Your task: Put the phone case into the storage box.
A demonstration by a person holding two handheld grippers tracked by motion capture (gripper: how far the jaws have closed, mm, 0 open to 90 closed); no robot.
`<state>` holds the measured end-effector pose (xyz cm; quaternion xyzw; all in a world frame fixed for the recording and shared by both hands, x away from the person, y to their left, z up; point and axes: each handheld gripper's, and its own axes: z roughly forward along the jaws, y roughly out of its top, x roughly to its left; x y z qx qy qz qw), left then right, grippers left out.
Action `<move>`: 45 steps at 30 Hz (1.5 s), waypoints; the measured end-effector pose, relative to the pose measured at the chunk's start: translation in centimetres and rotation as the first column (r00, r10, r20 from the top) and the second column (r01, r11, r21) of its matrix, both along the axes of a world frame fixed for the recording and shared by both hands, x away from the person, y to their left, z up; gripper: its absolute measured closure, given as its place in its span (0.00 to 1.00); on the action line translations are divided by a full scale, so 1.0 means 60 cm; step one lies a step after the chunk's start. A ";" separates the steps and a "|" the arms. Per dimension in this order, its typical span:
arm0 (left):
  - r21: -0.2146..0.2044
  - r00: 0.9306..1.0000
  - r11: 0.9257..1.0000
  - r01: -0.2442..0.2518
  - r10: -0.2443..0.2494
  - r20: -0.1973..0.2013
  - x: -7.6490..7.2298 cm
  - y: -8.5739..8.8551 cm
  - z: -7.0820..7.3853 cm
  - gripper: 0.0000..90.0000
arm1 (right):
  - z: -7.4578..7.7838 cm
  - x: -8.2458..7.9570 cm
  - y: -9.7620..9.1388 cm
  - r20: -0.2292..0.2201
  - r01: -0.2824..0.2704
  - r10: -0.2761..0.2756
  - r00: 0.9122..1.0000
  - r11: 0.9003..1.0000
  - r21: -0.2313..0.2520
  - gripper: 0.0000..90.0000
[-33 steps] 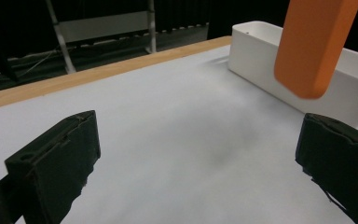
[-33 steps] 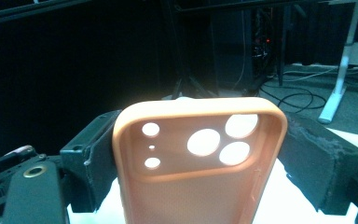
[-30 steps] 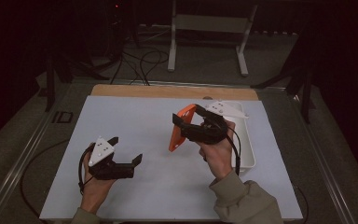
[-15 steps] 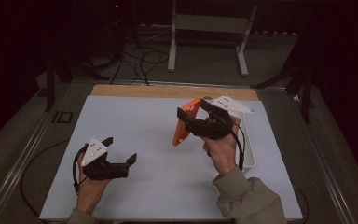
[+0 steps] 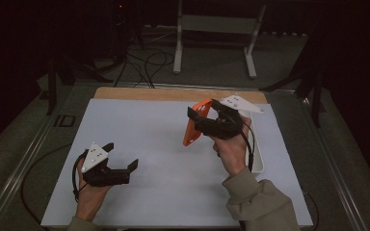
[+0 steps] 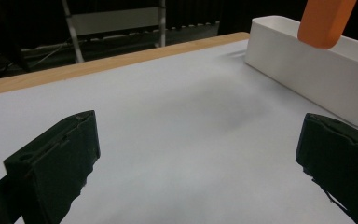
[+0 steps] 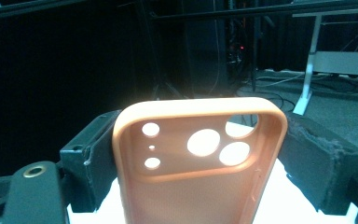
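The right gripper (image 5: 200,122) has its two black jaws closed on an orange phone case (image 7: 198,163), one jaw against each long edge; in the right gripper view the case stands upright between them, its hollow inner side facing the camera, the camera cut-outs at the top. In the high view the phone case (image 5: 195,122) hangs clear of the white mat (image 5: 149,139), lifted above it and tilted, just beside the near-left edge of the white bin (image 5: 257,159); from the left gripper view its rounded lower end (image 6: 325,21) shows above the bin's rim (image 6: 307,65), well off the surface.

The left gripper (image 5: 121,155) holds nothing; its jaws stand wide apart and low over the mat, well apart from the bin, toward the person's near-left corner; in its own view the two jaws frame bare mat with the bin's long wall beyond.

As a judgement, the work is at its middle: the case is grasped and airborne, so the pick is done; what is left is to carry it to wherever it belongs and release it; whether that is into the bin or onto the mat cannot be told from how it is held.

The bin is a long, shallow white tray lying along the right side of the mat; its inside is mostly hidden behind the right hand (image 5: 231,149) and gripper in the high view, and behind its own wall in the left gripper view, so what it holds, if anything, cannot be told.
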<state>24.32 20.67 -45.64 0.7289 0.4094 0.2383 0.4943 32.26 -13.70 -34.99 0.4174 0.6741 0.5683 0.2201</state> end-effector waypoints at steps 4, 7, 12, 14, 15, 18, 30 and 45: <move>0.009 1.000 1.000 0.003 -0.003 0.001 -0.002 0.003 -0.002 0.00 | 0.000 0.004 -0.004 0.001 0.011 -0.011 1.000 1.000 -0.002 0.19; 0.010 1.000 1.000 -0.001 0.001 0.004 -0.003 0.006 -0.004 0.00 | -0.003 0.008 -0.005 -0.002 0.016 -0.016 1.000 1.000 -0.006 0.19; 0.016 1.000 1.000 -0.012 0.012 0.007 -0.005 0.012 -0.007 0.00 | -0.007 0.013 -0.005 -0.004 0.024 -0.024 1.000 0.999 -0.021 0.19; 0.019 1.000 1.000 -0.012 0.012 0.006 -0.006 0.014 -0.009 0.00 | -0.007 0.015 -0.005 -0.007 0.029 -0.030 1.000 0.999 -0.023 0.19; 0.020 1.000 1.000 -0.015 0.015 0.004 -0.007 0.015 -0.010 0.00 | -0.008 0.016 -0.006 -0.004 0.031 -0.031 1.000 0.999 -0.026 0.19; 0.014 1.000 1.000 -0.019 0.019 0.001 -0.009 0.020 -0.015 0.00 | -0.008 0.019 -0.009 -0.005 0.038 -0.038 0.999 0.999 -0.026 0.19; 0.009 0.999 1.000 -0.026 0.026 0.029 -0.027 0.043 -0.035 0.00 | -0.012 0.031 -0.022 -0.006 0.064 -0.064 0.998 0.997 -0.035 0.19; 0.017 0.993 0.999 -0.049 0.047 0.104 -0.048 0.062 -0.059 0.00 | -0.011 0.036 -0.027 -0.001 0.082 -0.082 0.997 0.996 -0.045 0.19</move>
